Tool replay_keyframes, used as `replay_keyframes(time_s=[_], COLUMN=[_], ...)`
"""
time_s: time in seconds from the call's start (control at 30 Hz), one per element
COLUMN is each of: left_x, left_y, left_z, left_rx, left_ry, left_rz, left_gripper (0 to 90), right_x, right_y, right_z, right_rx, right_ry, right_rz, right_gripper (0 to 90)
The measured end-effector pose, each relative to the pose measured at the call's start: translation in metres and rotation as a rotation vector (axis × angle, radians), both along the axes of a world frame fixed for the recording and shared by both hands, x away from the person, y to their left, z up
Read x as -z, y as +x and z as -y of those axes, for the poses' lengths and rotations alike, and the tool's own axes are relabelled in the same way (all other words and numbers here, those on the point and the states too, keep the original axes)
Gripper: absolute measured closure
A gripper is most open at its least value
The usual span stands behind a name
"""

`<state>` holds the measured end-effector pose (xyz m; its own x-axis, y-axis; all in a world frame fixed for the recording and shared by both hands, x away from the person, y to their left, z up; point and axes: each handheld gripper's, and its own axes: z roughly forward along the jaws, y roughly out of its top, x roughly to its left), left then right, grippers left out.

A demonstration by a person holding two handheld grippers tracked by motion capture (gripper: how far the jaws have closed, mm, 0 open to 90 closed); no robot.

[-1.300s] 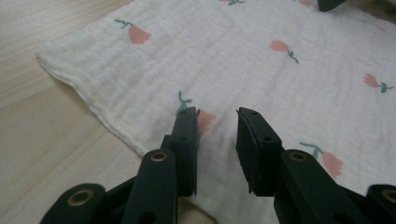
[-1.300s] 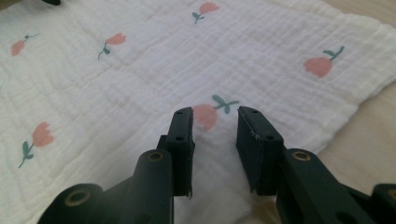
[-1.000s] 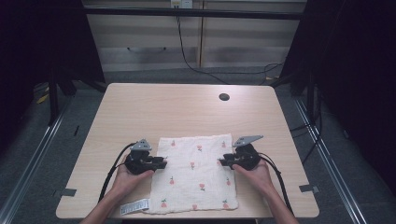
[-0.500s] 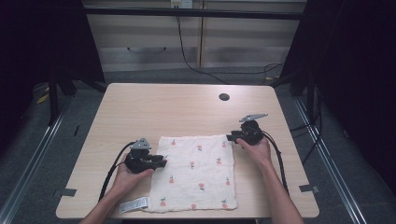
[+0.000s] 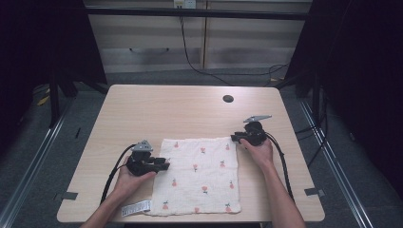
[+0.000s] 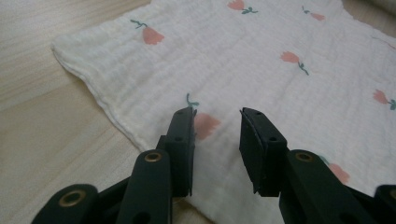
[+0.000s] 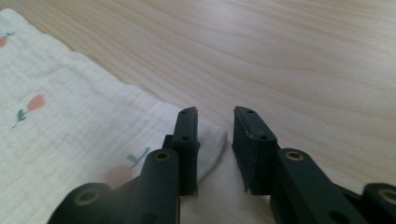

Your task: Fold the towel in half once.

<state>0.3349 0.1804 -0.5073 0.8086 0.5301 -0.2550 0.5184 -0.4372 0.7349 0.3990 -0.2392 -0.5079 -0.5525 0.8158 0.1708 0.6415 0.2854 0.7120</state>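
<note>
A white cloth (image 5: 202, 173) printed with small pink flowers lies flat on the near half of the wooden table (image 5: 166, 109). My left gripper (image 5: 165, 166) lies at the cloth's left edge. In the left gripper view its jaws (image 6: 217, 126) stand apart just above the cloth (image 6: 261, 60). They have just been opening and nothing is pinched between them. My right gripper (image 5: 236, 138) is at the cloth's far right corner. Its jaws (image 7: 215, 116) have just been closing but a gap remains. The cloth corner (image 7: 210, 140) lies loose by the left jaw, not pressed.
A dark round hole (image 5: 228, 99) sits in the tabletop towards the far right. A white printed strip (image 5: 135, 208) lies at the table's near edge, left of the cloth. Black cables trail from both grippers towards the near edge. Bare wood stretches beyond the cloth.
My right gripper has moved from the middle of the cloth's right edge to its far right corner. The left hand has stayed where it was.
</note>
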Motion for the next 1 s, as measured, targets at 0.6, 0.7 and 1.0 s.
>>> replay_keyframes(time_s=[0.6, 0.7, 1.0], left_x=[-0.015, -0.009, 0.003], left_y=[0.071, 0.086, 0.104], left_z=[-0.016, -0.013, -0.007], left_rx=[-0.142, -0.142, -0.158], left_ry=[-0.032, -0.002, -0.001], left_rz=[0.005, -0.001, -0.032], left_gripper=[63.1, 64.8, 68.2], right_x=[-0.001, -0.001, 0.000], right_y=[-0.002, -0.002, 0.000], right_z=[-0.004, -0.004, -0.004], right_rx=[-0.014, -0.014, -0.018], right_ry=[-0.001, 0.007, 0.015], right_rz=[-0.029, -0.031, -0.030], right_gripper=[89.0, 89.0, 89.0])
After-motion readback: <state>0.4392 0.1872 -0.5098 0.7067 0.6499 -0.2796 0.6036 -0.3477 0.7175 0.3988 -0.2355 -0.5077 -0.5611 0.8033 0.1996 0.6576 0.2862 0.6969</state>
